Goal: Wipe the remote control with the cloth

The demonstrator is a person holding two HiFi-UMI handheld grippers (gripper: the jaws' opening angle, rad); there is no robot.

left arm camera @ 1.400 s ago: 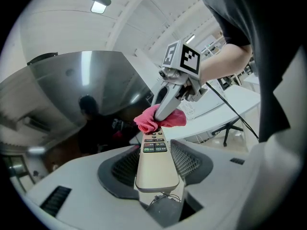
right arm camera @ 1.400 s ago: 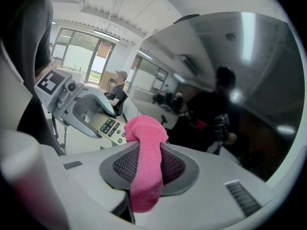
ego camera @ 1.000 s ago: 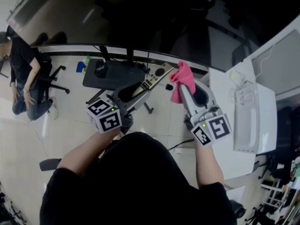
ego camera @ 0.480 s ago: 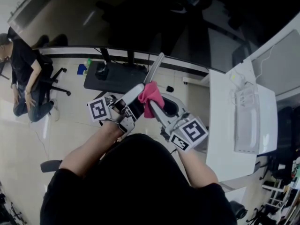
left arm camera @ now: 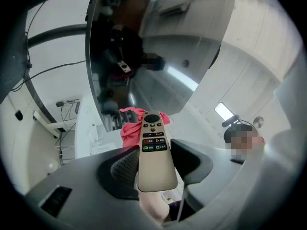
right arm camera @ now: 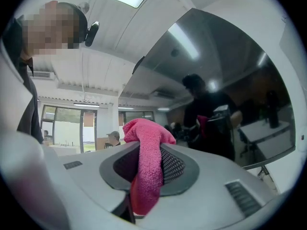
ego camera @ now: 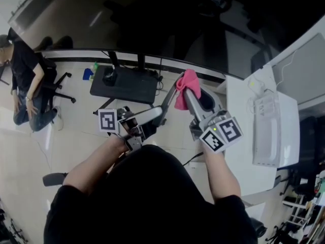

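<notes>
Head view: left hand-held gripper (ego camera: 157,114) is clamping remote (ego camera: 169,98); right hand-held gripper (ego camera: 190,94) is pinching cloth (ego camera: 187,81), seemingly touching it; pressing could lever remote loose.

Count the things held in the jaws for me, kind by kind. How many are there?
remote control: 1
pink cloth: 1
Total: 2

Head view steeply down; gripper views close, sharing cloth (left arm camera: 128,132).
</notes>
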